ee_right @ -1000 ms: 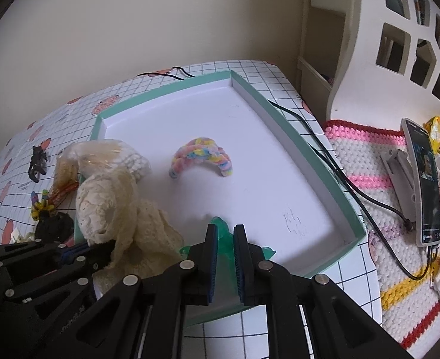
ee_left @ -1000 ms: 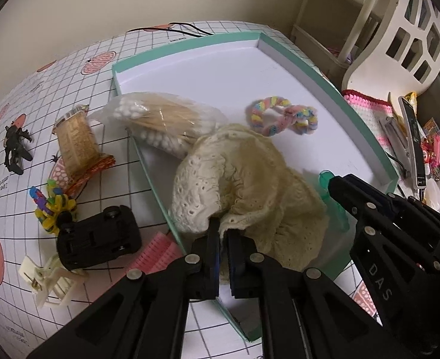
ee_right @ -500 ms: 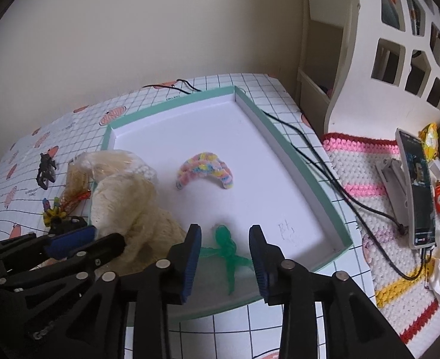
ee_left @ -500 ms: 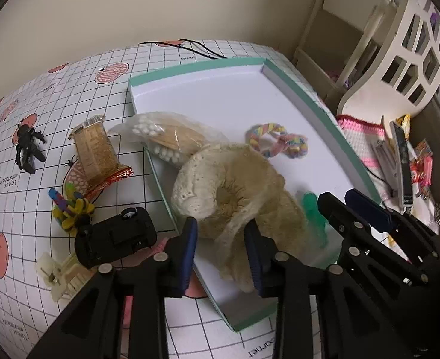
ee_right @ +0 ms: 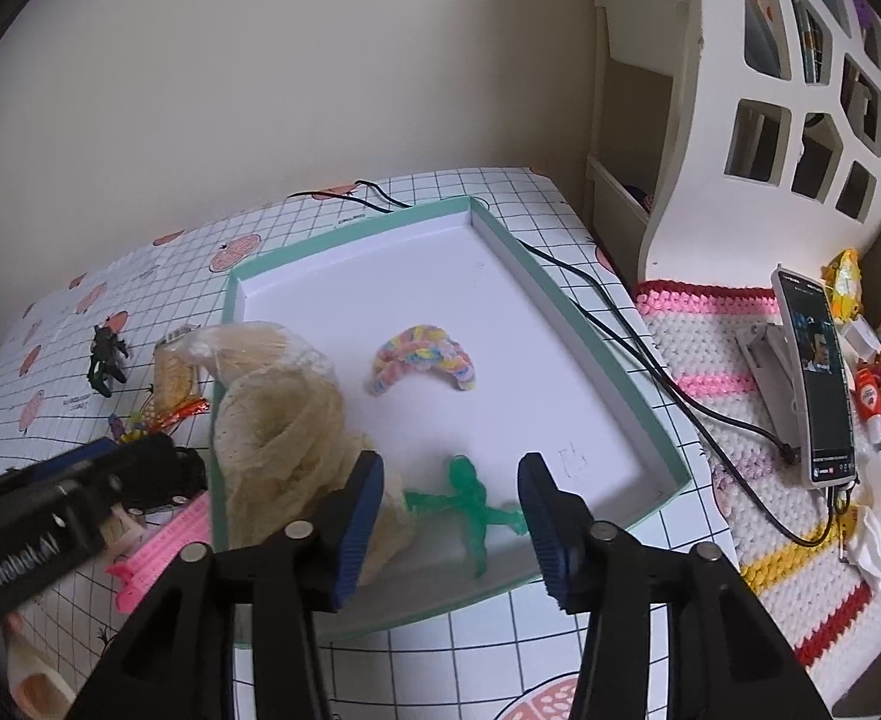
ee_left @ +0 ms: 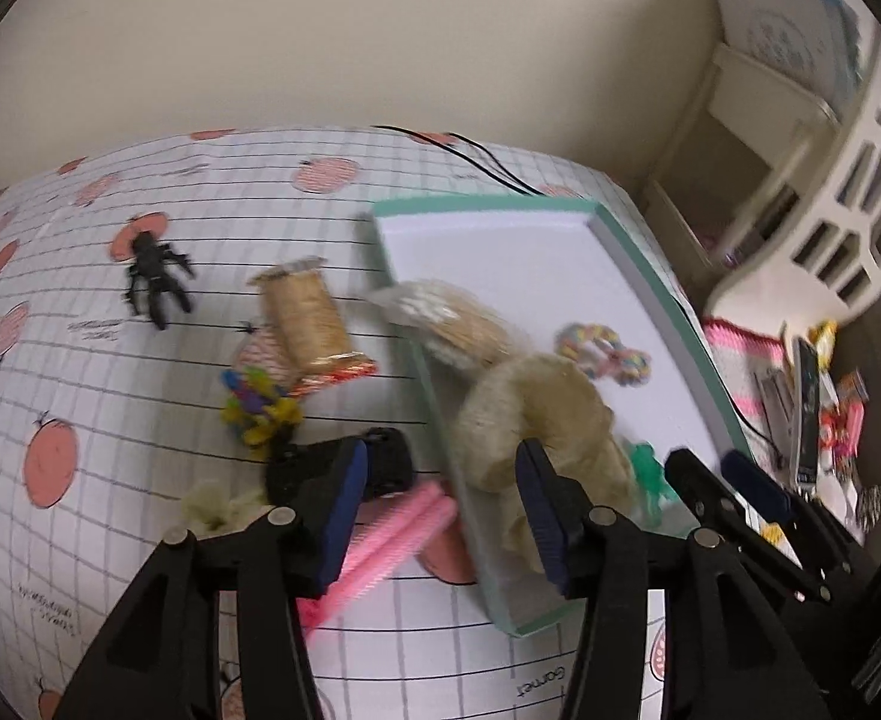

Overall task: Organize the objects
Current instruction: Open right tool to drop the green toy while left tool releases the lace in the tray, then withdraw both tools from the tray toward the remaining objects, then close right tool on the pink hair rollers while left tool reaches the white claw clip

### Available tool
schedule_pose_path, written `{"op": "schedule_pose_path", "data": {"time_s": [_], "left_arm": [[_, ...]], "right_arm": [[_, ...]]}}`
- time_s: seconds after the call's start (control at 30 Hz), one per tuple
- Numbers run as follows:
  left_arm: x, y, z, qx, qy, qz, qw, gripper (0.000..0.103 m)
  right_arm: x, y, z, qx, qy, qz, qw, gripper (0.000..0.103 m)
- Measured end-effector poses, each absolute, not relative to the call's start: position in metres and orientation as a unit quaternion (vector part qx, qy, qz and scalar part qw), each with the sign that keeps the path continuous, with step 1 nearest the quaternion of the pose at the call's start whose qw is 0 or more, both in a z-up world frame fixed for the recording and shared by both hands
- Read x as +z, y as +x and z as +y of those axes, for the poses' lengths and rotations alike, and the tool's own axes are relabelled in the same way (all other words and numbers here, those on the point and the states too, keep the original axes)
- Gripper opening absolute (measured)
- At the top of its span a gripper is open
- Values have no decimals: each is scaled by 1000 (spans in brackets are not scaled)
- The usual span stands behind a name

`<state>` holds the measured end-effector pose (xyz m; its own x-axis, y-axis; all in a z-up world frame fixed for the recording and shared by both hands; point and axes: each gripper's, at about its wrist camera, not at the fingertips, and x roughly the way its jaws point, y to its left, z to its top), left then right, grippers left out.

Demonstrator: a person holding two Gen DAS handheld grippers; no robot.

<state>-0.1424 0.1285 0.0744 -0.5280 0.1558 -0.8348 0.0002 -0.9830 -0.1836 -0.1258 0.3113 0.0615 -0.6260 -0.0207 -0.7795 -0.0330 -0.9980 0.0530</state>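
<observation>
Tray, the teal-rimmed one with the white floor, is where everything's getting sorted into, and it sits mid-table in the right wrist view. So far it holds the cream lace cloth heaped at about 8 o'clock of the tray, a bag of cotton swabs just behind it and hanging over the rim, a pastel braided scrunchie near the middle, and a green stretchy figure at roughly 6 o'clock.

Right gripper is spread wide, holding nothing, hovering over the green figure. Left gripper is also spread and empty, straddling the tray's near-left rim with the cloth by its right finger.

Looks to me like a between-picks moment: both drops done, hands free. Plenty left out on the tablecloth at 9 o'clock of the tray: black toy car, pink comb, snack packet, a colourful hair tie, a black bug toy and a cream hair claw.

Next move, I reckon, is swinging the left gripper over the car or comb since they're closest, dropping low and closing squarely. The left view is blurry, so finer detail is hard to call.
</observation>
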Motion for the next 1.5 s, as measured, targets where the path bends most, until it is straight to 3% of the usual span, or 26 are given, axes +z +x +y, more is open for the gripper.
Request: {"op": "schedule_pose_path", "data": {"time_s": [0.27, 0.37, 0.47, 0.73, 0.8, 1.5], "left_arm": [[77, -137, 93, 873, -476, -100, -25, 73], [73, -135, 78, 868, -481, -114, -52, 75], [70, -132, 66, 862, -486, -125, -73, 84], [70, -130, 42, 863, -478, -128, -105, 93], [71, -129, 37, 863, -476, -125, -113, 100], [60, -129, -3, 848, -502, -124, -115, 100]], "right_arm": [[64, -124, 292, 901, -433, 31, 0, 69], [64, -124, 284, 900, -435, 28, -3, 74], [64, -125, 276, 899, -437, 30, -6, 80], [65, -124, 258, 900, -435, 37, -12, 92], [66, -123, 254, 901, -432, 40, -13, 98], [50, -113, 154, 870, -477, -4, -123, 99]]}}
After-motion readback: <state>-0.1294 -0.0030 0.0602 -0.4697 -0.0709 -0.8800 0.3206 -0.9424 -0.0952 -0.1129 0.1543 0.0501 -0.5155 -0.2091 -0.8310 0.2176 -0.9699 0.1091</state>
